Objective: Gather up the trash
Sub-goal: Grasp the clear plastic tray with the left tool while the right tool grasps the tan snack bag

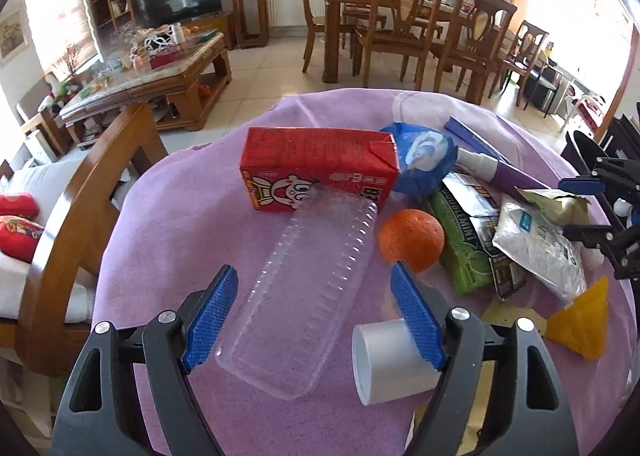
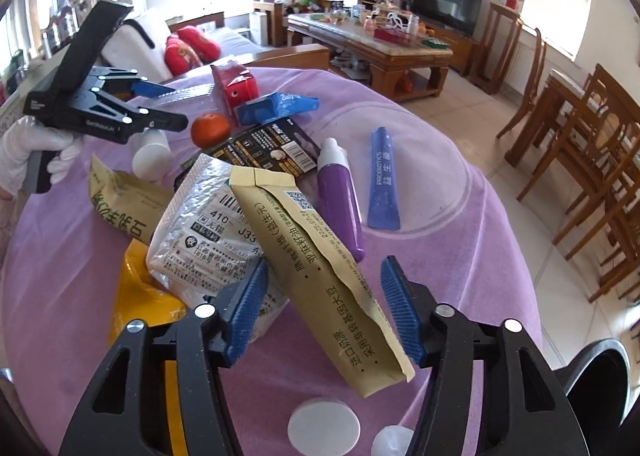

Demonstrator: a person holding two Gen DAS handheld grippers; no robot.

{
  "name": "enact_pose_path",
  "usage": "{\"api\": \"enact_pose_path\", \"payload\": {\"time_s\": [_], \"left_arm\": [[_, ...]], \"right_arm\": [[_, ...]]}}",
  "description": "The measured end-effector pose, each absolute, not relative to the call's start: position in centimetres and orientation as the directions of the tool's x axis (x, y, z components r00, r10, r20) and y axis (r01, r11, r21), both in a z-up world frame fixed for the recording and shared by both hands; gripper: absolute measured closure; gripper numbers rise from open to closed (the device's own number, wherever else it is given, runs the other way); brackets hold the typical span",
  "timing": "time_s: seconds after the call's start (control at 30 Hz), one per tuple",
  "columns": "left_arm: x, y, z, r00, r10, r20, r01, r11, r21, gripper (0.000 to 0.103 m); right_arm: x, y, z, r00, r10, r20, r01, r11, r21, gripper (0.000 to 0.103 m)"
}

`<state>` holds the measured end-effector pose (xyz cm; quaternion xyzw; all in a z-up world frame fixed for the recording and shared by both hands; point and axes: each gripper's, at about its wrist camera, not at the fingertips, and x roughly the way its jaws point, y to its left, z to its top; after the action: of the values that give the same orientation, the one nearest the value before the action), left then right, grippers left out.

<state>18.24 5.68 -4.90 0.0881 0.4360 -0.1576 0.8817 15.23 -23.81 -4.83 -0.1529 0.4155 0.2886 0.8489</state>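
Note:
Trash lies on a round table with a purple cloth [image 1: 176,216]. My left gripper [image 1: 314,316] is open over a clear plastic tray [image 1: 308,288], its jaws on either side of it. A red drink carton [image 1: 316,172], an orange [image 1: 412,238] and a white cup [image 1: 384,362] lie close by. My right gripper [image 2: 324,308] is open around a tan paper packet [image 2: 332,280], which lies between the jaws. A silver courier bag [image 2: 200,232], a purple tube [image 2: 340,192] and a blue tube [image 2: 384,184] lie beyond. The left gripper [image 2: 160,104] also shows in the right wrist view.
A yellow wrapper [image 2: 140,296], a black card package [image 2: 264,152], a green gum pack [image 1: 464,244] and a blue wrapper [image 1: 424,160] crowd the table. A black bin [image 2: 596,388] stands at the table's right edge. A wooden chair [image 1: 100,192] stands on the left.

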Motion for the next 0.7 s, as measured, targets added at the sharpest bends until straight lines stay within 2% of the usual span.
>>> {"api": "enact_pose_path", "payload": {"time_s": [0.07, 0.1, 0.2, 0.23, 0.5, 0.7], "left_arm": [[18.2, 6.0, -5.3, 0.562, -0.208, -0.801, 0.345, 0.938, -0.001, 0.041], [18.4, 6.2, -5.5, 0.551, -0.217, -0.805, 0.339, 0.941, -0.022, 0.055], [18.0, 6.5, -5.5, 0.556, -0.243, -0.795, 0.319, 0.945, -0.066, 0.063], [17.7, 6.5, -5.3, 0.559, -0.25, -0.791, 0.318, 0.945, -0.074, 0.064], [13.9, 7.2, -0.1, 0.691, -0.279, -0.667, 0.266, 0.956, -0.125, 0.064], [10.3, 3.3, 3.5, 0.729, -0.339, -0.594, 0.327, 0.936, -0.132, 0.064]], "right_arm": [[15.2, -23.8, -4.8, 0.482, 0.366, -0.796, -0.623, 0.782, -0.017, 0.062], [15.1, -23.8, -4.9, 0.48, 0.371, -0.795, -0.625, 0.781, -0.013, 0.064], [14.5, -23.9, -4.6, 0.481, 0.389, -0.786, -0.626, 0.78, 0.004, 0.071], [14.2, -24.0, -4.4, 0.482, 0.398, -0.781, -0.626, 0.78, 0.011, 0.074], [12.1, -26.6, -1.6, 0.51, 0.498, -0.701, -0.598, 0.792, 0.127, 0.074], [10.5, -30.0, -0.1, 0.524, 0.575, -0.628, -0.564, 0.787, 0.25, 0.074]]}}
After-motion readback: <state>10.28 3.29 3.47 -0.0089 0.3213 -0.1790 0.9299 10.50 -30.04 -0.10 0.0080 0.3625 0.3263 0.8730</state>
